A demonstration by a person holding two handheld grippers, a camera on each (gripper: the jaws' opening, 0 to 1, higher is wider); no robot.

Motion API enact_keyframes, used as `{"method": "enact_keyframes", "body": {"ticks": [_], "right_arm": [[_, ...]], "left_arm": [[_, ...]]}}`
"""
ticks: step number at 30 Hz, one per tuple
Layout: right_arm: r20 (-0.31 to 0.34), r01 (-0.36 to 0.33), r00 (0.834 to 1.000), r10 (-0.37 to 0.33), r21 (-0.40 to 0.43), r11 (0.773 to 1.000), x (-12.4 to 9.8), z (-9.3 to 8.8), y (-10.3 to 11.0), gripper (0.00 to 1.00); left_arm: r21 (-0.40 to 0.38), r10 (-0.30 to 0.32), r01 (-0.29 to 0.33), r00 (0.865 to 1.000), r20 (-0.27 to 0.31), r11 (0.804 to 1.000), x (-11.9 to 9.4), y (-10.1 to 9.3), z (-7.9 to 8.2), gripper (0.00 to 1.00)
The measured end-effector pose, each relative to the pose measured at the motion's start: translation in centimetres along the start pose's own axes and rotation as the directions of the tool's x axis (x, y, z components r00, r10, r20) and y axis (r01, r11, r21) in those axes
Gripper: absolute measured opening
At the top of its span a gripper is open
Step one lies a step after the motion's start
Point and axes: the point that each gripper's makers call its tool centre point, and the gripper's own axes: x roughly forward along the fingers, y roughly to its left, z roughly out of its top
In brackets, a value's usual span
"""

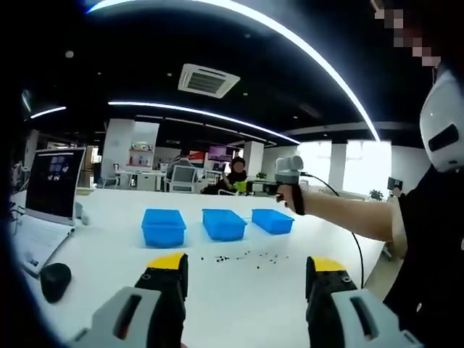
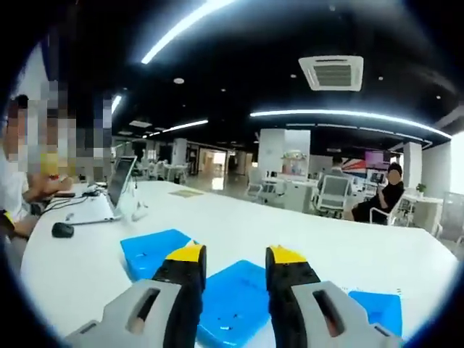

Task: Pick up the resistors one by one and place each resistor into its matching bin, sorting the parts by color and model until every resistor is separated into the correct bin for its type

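From my left gripper view I see the resistors [image 1: 243, 256] scattered as small dark specks on the white table [image 1: 239, 297], just in front of three blue bins [image 1: 164, 227] set in a row. My left gripper [image 1: 246, 272] hangs above the table with jaws spread and empty. The right gripper [image 1: 288, 174], held in a hand, shows beyond the bins there. My right gripper view looks down on the bins [image 2: 235, 301] from close by, its own gripper [image 2: 233, 255] open, holding nothing. A laptop [image 2: 109, 194] and mouse [image 2: 62, 230] sit at the table's far side.
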Motion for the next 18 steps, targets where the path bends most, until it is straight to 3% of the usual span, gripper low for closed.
{"method": "enact_keyframes", "body": {"ticks": [6, 11, 14, 18], "right_arm": [[0.047, -0.035, 0.998, 0.034, 0.023, 0.999, -5.5, 1.3, 1.0, 0.36], [0.147, 0.001, 0.989, -0.008, 0.045, 0.999, -11.3, 3.4, 1.1, 0.36], [0.187, 0.025, 0.982, -0.038, 0.07, 0.997, -15.5, 3.7, 1.1, 0.36], [0.196, 0.03, 0.98, -0.047, 0.088, 0.996, -19.7, 3.0, 2.2, 0.37]], "left_arm": [[-0.004, -0.021, 0.022, 1.0, 0.013, 1.0, 0.3, -0.3, 0.3, 0.67], [-0.002, -0.03, 0.03, 0.999, 0.011, 1.0, 0.7, -0.4, 0.2, 0.67], [0.002, -0.035, 0.035, 0.999, 0.011, 0.999, 1.0, -0.4, 0.3, 0.67], [0.0, -0.045, 0.045, 0.999, 0.013, 0.999, 1.3, -0.5, 0.4, 0.67]]}}
